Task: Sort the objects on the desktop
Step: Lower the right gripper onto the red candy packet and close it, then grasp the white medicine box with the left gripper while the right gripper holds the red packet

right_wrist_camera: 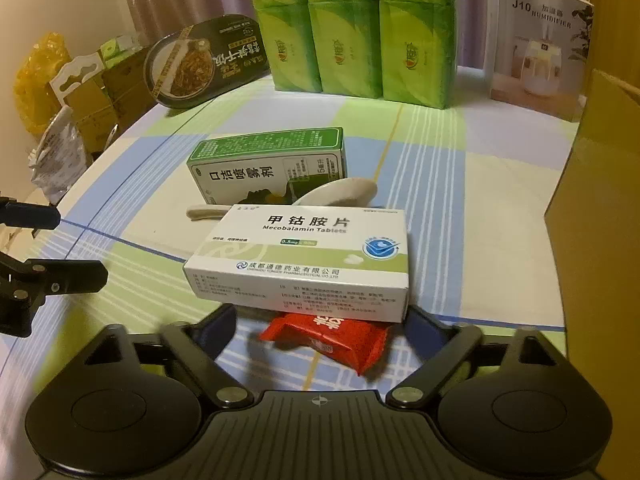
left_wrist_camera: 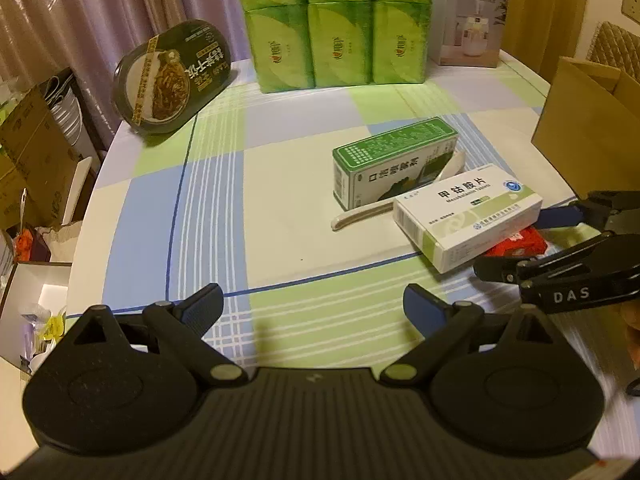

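The right gripper (right_wrist_camera: 320, 326) has its fingers (right_wrist_camera: 218, 326) spread wide, one to each side of a red snack packet (right_wrist_camera: 330, 340) that lies flat on the bench (right_wrist_camera: 500, 184). The pads flank the packet but do not press on it. The near lower edge of a white tablet box (right_wrist_camera: 304, 256) also sits between the fingertips; whether they touch that box cannot be told. The box rests partly on the packet, tilted, its printed face up.

The left gripper (left_wrist_camera: 312, 306) has its fingers (left_wrist_camera: 204, 306) spread over bare checked cloth, with nothing between them. It stands apart from all objects, nearer the left edge of the bench than the right gripper.

Just behind the white tablet box a pale ceramic spoon (right_wrist_camera: 340, 194) lies with its handle toward the left edge. Behind the spoon, touching it or nearly so, a green spray box (right_wrist_camera: 268, 168) lies on its long side. These four items form one cluster toward the near right part of the bench.

At the far edge a stack of green tissue packs (right_wrist_camera: 352, 36) stands upright. In the far left corner a dark oval meal tray (left_wrist_camera: 172, 76) leans tilted. In the far right corner stands a white humidifier box (right_wrist_camera: 536, 48). A brown cardboard box (right_wrist_camera: 600, 216) stands at the right edge. Off the left edge, cartons and bags (left_wrist_camera: 36, 160) are piled below bench level.
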